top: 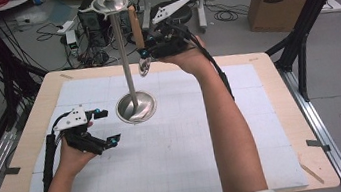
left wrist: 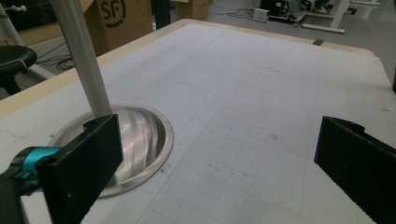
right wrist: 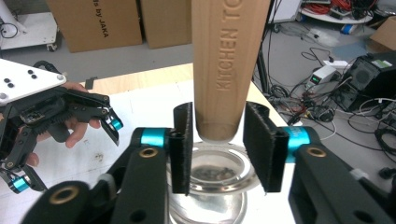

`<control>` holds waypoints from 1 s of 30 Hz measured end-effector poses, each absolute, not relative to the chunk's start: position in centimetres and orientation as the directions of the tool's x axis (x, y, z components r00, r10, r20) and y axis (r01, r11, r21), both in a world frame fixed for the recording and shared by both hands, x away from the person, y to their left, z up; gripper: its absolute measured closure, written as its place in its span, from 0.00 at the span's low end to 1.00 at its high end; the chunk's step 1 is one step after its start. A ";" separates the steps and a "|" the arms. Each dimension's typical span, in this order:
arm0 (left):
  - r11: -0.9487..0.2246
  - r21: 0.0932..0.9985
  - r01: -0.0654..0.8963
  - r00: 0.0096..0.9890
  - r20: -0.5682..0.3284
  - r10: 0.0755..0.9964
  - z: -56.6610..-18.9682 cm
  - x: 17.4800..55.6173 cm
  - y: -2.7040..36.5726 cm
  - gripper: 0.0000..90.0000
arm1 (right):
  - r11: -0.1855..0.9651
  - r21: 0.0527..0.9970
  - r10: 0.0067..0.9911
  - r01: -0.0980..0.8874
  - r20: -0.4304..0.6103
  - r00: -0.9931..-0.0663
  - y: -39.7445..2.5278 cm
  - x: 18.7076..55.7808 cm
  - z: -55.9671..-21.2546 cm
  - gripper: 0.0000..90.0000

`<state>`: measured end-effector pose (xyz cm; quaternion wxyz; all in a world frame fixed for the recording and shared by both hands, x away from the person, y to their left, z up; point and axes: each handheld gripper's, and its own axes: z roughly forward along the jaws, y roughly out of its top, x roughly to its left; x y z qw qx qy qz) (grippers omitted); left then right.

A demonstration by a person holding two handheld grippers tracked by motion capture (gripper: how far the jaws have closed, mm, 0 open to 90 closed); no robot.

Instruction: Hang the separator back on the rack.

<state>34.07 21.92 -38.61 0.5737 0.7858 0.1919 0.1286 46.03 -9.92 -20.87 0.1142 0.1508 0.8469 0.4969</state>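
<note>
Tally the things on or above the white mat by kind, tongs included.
Silver metal stand with round dished base: 1
Wooden-handled kitchen utensil with metal head: 1
Black two-jaw tongs: 2, the left tongs and the right tongs
Total: 4

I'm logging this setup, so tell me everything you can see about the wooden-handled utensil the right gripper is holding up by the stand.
The utensil has a light wooden handle, tapered and rounded at its lower end, embossed with "KITCHEN TO", the rest cut off. Below the handle is a shiny metal part whose shape is unclear. It hangs roughly upright, handle up, high above the table beside the stand. The right gripper has its black jaws on either side of the handle's lower end.
</note>
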 end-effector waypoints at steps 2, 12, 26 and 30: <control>-0.265 0.952 0.155 0.893 -0.020 0.449 -38.6 34.1 22.0 0.02 | 0.471 0.871 0.370 0.138 -0.053 -0.928 -9.9 45.9 -20.9 0.64; -0.266 0.951 0.156 0.892 -0.020 0.452 -38.7 34.1 22.1 0.02 | 0.469 0.876 0.374 0.113 -0.081 -0.924 -11.2 44.6 -20.4 0.54; -0.274 0.950 0.146 0.896 -0.010 0.443 -38.5 34.0 21.7 0.02 | 0.462 0.883 0.407 0.085 -0.126 -0.905 -15.3 41.7 -19.9 0.44; -0.276 0.949 0.150 0.896 -0.013 0.443 -38.6 34.0 21.6 0.02 | 0.448 0.891 0.418 0.077 -0.133 -0.899 -16.7 41.2 -20.0 0.41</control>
